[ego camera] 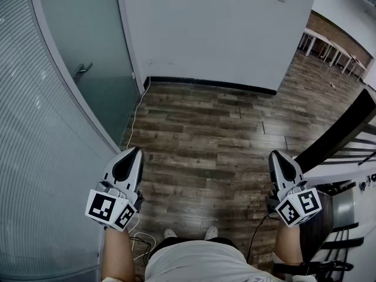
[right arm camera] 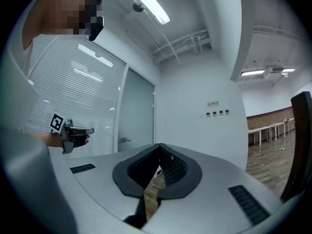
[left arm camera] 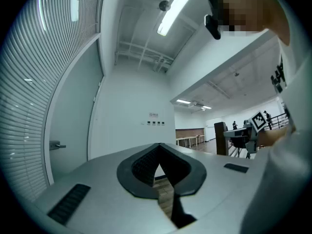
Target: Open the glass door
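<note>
The frosted glass door point(ego camera: 88, 57) stands shut at the upper left, set in a pale frame, with a metal lever handle point(ego camera: 82, 70) on it. My left gripper point(ego camera: 136, 150) is held level over the wood floor, short of the door and to the right of the striped glass wall, its jaws shut and empty. My right gripper point(ego camera: 275, 154) hovers level farther right, also shut on nothing. In the left gripper view the door point(left arm camera: 73, 126) and its handle point(left arm camera: 57, 145) lie left of the closed left gripper point(left arm camera: 158, 146). The right gripper view shows the door point(right arm camera: 138, 116), the handle point(right arm camera: 124, 141) and the closed right gripper point(right arm camera: 160, 146).
A striped glass wall point(ego camera: 35, 157) runs along my left. A white wall with black skirting point(ego camera: 211, 84) closes the far side, and a thin cable point(ego camera: 136, 107) trails down by the door frame. A dark stair railing point(ego camera: 346, 140) stands on the right; tables point(ego camera: 329, 46) sit far back.
</note>
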Demonstrator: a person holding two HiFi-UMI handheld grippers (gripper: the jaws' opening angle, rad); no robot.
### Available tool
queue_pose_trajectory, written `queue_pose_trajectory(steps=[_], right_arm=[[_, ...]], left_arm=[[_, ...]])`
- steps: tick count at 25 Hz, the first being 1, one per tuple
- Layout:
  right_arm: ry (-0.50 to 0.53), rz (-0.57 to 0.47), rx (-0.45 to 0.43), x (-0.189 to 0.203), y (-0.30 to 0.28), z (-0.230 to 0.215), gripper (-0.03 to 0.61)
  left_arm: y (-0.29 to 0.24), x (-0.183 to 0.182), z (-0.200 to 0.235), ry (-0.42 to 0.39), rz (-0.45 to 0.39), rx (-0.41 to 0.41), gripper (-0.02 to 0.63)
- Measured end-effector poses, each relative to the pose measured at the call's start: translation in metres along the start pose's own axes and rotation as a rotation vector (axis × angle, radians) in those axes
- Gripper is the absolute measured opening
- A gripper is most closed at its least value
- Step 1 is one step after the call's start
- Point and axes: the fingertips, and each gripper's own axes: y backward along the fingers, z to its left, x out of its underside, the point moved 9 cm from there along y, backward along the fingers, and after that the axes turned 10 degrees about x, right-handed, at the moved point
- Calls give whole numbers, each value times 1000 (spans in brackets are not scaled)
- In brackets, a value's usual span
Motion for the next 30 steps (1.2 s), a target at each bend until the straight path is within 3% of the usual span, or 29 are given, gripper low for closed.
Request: queue_pose_trajectory(steps=[13, 30], right_arm=[[-9, 21, -30, 14, -8, -14, 1], [-35, 70, -148, 44, -48, -109, 0]], left_arm=[[-13, 9, -8, 18, 15, -26, 1], [-71, 26, -54, 14, 43, -150, 1]])
